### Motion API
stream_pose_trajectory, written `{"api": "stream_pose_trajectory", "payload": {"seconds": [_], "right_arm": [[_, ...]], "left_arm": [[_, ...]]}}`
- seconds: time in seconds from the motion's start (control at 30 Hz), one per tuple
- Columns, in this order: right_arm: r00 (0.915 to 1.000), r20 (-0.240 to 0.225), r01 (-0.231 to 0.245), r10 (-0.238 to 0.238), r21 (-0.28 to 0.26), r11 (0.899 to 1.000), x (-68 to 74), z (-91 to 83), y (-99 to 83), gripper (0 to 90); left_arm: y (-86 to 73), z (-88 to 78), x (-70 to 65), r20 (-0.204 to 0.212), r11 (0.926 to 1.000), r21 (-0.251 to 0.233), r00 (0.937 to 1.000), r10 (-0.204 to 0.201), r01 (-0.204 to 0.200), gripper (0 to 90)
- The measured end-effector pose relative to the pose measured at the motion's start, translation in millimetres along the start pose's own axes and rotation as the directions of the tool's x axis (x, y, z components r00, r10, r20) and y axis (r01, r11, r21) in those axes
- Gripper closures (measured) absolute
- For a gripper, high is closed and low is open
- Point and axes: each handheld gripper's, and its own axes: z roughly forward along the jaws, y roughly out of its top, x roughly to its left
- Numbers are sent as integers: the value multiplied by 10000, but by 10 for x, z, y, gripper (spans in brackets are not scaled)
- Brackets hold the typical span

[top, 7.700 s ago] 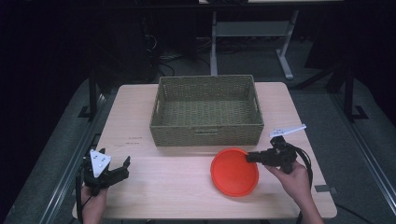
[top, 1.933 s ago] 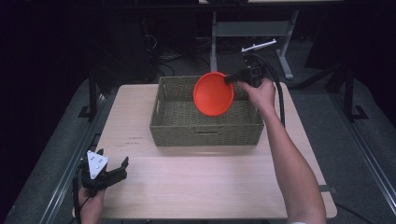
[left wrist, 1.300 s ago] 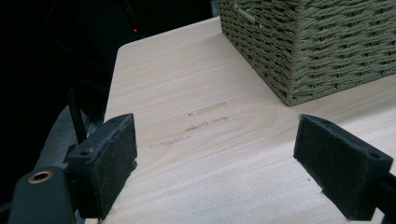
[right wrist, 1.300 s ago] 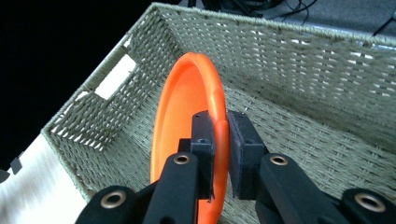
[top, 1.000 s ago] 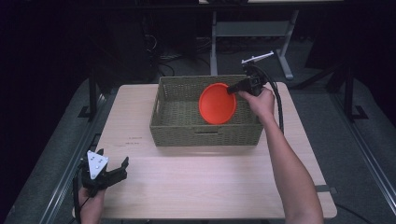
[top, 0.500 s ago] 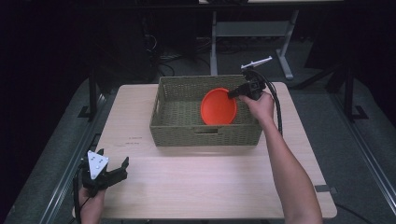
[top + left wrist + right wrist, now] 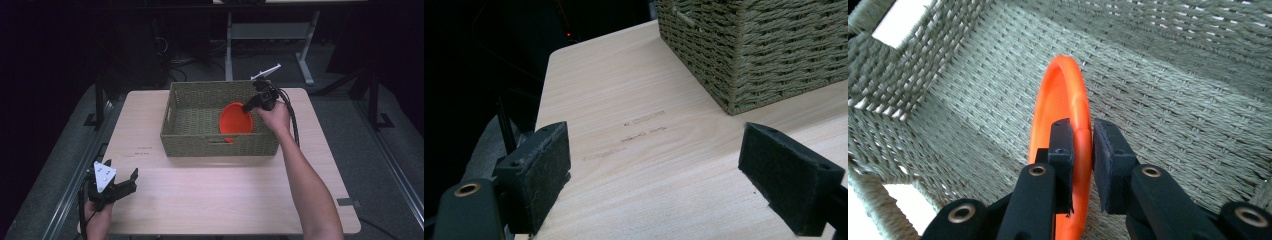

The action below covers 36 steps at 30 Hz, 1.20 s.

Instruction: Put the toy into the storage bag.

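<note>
The right gripper (image 7: 248, 105) has its jaws clamped on the rim of the orange plate (image 7: 236, 120) (held tilted on edge) inside the woven basket (image 7: 190, 142), toward its 3 o'clock side; the left gripper (image 7: 125, 184), jaws wide apart, rests at the table's (image 7: 210, 195) 8 o'clock corner.

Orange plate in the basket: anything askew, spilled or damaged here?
Only this: the orange plate stands on edge inside the basket, pinched at its rim by the right gripper. No spill or damage visible.
</note>
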Motion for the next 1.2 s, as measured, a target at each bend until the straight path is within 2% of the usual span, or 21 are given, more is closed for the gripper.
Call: {"api": "stream_pose_trajectory", "payload": {"seconds": [0.1, 0.27, 0.4, 0.63, 0.8, 0.87, 1.07, 1.2], "right_arm": [[9998, -216, -39, 38, -43, 10000, -7, -13, 3, 767], [9999, -6, -145, 144, -468, 9988, -17, -129, 4, 720], [9995, -155, -269, 257, -808, 9964, -55, -223, -18, 708], [9998, -213, -59, 41, -853, 9963, -28, -310, -57, 680], [9983, -577, -54, 4, -863, 9963, -2, -334, -96, 616], [9956, -929, 46, -133, -934, 9956, -3, -341, -123, 600], [9948, -1012, 29, -113, -831, 9965, -14, -366, -172, 557], [9921, -1250, -11, -97, -864, 9963, -24, -392, -192, 515]], "left_arm": [[5, -3, -2, 11, 10000, 50, 10000, 74, -74, 128], [5, -1, -8, 8, 10000, 41, 10000, 61, -61, 128], [5, 1, -7, 9, 10000, 36, 10000, 87, -87, 128], [8, 1, -3, -6, 10000, 78, 10000, 27, -27, 128], [5, 1, -12, -1, 10000, 32, 10000, 68, -68, 128], [4, 1, -8, 16, 9999, 64, 10000, 82, -83, 128], [5, 2, -11, 18, 9999, 57, 9999, 137, -137, 128], [0, 9, -14, 51, 9999, 68, 9999, 133, -134, 128]]}}
